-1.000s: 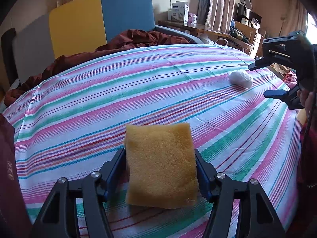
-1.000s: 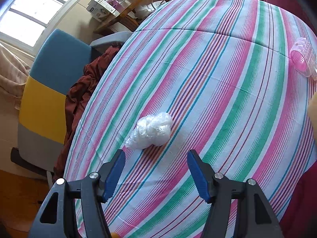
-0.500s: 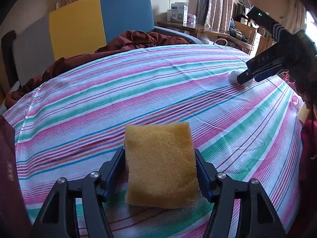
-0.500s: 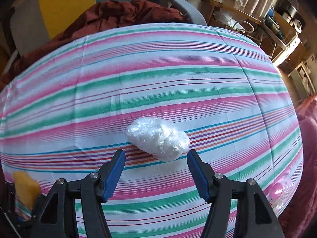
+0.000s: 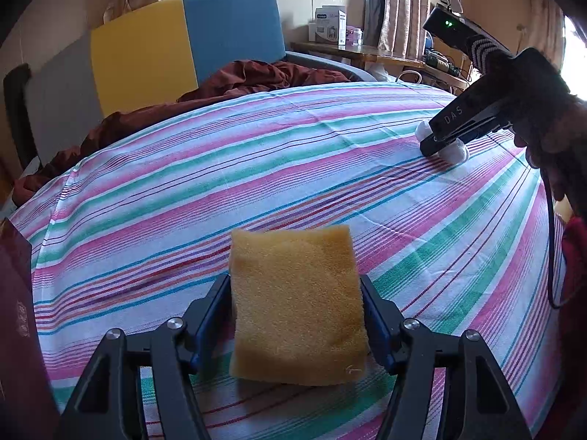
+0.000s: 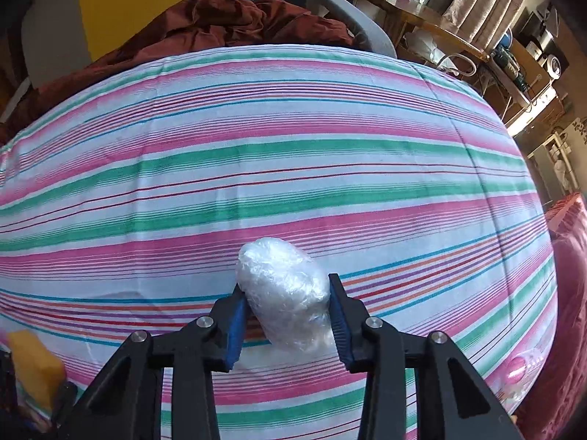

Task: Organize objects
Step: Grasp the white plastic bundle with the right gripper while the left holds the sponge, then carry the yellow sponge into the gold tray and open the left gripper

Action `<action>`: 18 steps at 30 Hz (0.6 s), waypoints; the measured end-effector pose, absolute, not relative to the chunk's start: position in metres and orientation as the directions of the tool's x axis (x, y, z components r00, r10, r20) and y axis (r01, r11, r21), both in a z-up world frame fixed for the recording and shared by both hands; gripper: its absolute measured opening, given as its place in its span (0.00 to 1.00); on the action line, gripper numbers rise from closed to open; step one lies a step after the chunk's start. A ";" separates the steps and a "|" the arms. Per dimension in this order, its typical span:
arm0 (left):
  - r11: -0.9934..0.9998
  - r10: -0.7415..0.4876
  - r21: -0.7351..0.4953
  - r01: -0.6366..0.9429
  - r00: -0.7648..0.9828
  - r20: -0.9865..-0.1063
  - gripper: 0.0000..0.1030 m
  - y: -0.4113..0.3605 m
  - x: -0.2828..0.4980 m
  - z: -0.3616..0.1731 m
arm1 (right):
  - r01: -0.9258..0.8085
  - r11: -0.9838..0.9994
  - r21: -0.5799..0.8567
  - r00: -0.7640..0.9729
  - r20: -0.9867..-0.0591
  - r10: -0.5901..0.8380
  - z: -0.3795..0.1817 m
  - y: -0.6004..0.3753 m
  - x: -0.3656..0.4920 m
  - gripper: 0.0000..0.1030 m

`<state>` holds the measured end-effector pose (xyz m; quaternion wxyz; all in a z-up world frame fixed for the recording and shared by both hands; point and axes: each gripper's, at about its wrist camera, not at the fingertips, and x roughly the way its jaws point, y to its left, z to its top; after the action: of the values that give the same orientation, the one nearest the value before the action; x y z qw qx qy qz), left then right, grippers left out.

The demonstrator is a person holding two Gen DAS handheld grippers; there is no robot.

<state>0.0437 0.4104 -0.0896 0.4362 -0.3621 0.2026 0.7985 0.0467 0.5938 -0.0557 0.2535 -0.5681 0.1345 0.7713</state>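
My left gripper (image 5: pixel 295 315) is shut on a yellow sponge (image 5: pixel 297 304) and holds it just above the striped tablecloth (image 5: pixel 256 168). My right gripper (image 6: pixel 286 308) is shut on a crumpled clear plastic bag (image 6: pixel 286 293) that rests on the cloth. In the left wrist view the right gripper (image 5: pixel 436 146) shows at the far right, down on the white bag (image 5: pixel 456 152). The sponge also shows in the right wrist view (image 6: pixel 35 366) at the lower left.
A dark red cloth (image 5: pixel 256 77) lies on a blue, yellow and grey chair (image 5: pixel 183 47) behind the table. A pink plastic object (image 6: pixel 517 370) sits near the table's right edge. A maroon box (image 5: pixel 18 330) stands at the left. A cluttered wooden desk (image 6: pixel 440 33) is behind.
My right gripper has swung round, moved forward and down around the plastic bag, and closed on it. My left gripper has kept still with the sponge.
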 end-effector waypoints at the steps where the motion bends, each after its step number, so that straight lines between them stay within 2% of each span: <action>1: -0.537 0.550 0.007 -0.843 -0.357 -0.755 0.66 0.410 0.044 -0.090 | -0.544 -0.837 -0.061 -0.239 -0.945 0.225 -0.056 0.584 0.046 0.38; 8: -0.537 0.557 -0.011 -0.843 -0.346 -0.755 0.65 0.409 0.042 -0.089 | -0.531 -0.839 0.117 -0.353 -0.931 0.093 -0.049 0.524 0.053 0.38; 18: -0.538 0.562 -0.019 -0.843 -0.342 -0.753 0.65 0.406 0.040 -0.088 | -0.443 -0.896 0.031 -0.329 -0.935 0.130 -0.059 0.502 0.036 0.38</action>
<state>0.0401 0.4062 -0.0877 0.4409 -0.3671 0.1913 0.7964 0.0359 0.5019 -0.0591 0.1782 -0.5512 0.1419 0.8027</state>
